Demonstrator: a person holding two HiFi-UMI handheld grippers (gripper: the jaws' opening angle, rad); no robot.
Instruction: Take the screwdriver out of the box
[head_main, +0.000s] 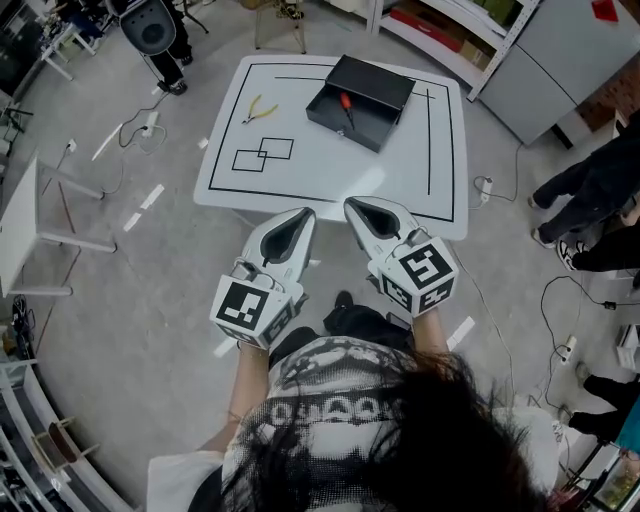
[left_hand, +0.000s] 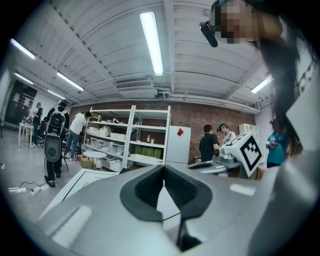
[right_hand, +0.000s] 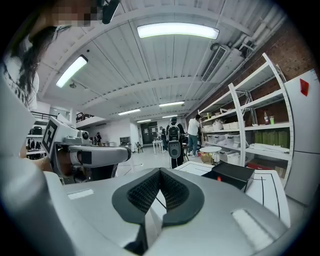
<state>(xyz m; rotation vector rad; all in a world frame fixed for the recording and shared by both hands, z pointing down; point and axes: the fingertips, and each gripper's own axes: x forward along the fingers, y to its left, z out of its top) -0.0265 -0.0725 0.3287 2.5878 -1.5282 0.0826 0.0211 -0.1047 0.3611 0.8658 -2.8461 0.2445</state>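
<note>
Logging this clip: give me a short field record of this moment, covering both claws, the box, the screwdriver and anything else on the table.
left claw: shut, empty, near the table's near edge
right claw: shut, empty, beside the left claw
table: white, marked with black lines
box: black, open, on the far part of the table
screwdriver: red handle, lying inside the box
pliers: yellow handles, on the table left of the box
task stage: screwdriver not yet taken out

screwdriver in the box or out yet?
In. Head view shows the red-handled screwdriver lying inside the open black box on the table; left gripper and right gripper are both short of it, jaws together, empty.
</note>
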